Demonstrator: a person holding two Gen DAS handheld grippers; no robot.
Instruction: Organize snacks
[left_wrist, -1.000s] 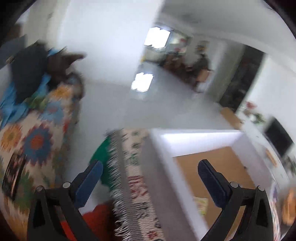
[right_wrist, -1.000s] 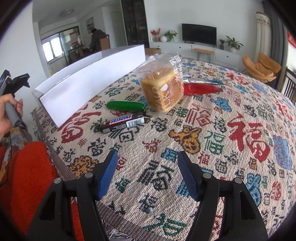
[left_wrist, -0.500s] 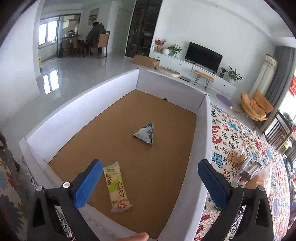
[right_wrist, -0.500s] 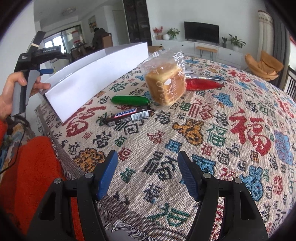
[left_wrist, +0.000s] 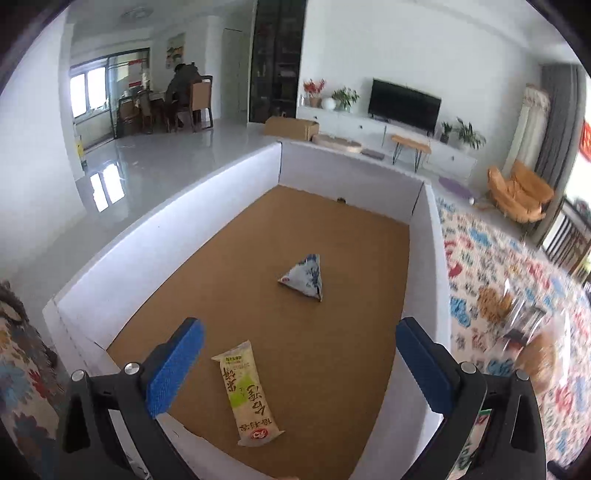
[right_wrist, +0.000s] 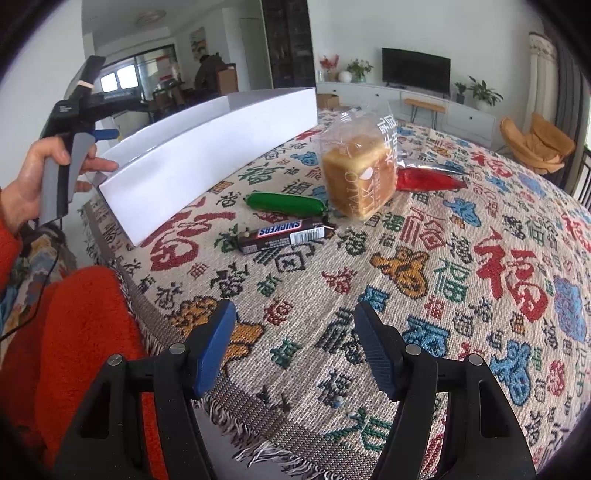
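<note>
Beyond my claw, a black television stood on a long white cabinet, with potted plants and red flowers beside it. An orange armchair sat near grey curtains. Far off, a person sat on a wooden chair by the window, and the glossy floor reflected the light.

- A bright living room with white walls and a glossy pale grey floor that mirrors the daylight.
- A dark flat television stands on a long, low white cabinet, with potted plants beside it.
- An orange armchair sits near grey curtains.
- At the far left, a person sits at a dining table by large windows.
- A tall dark cabinet stands between.
</note>
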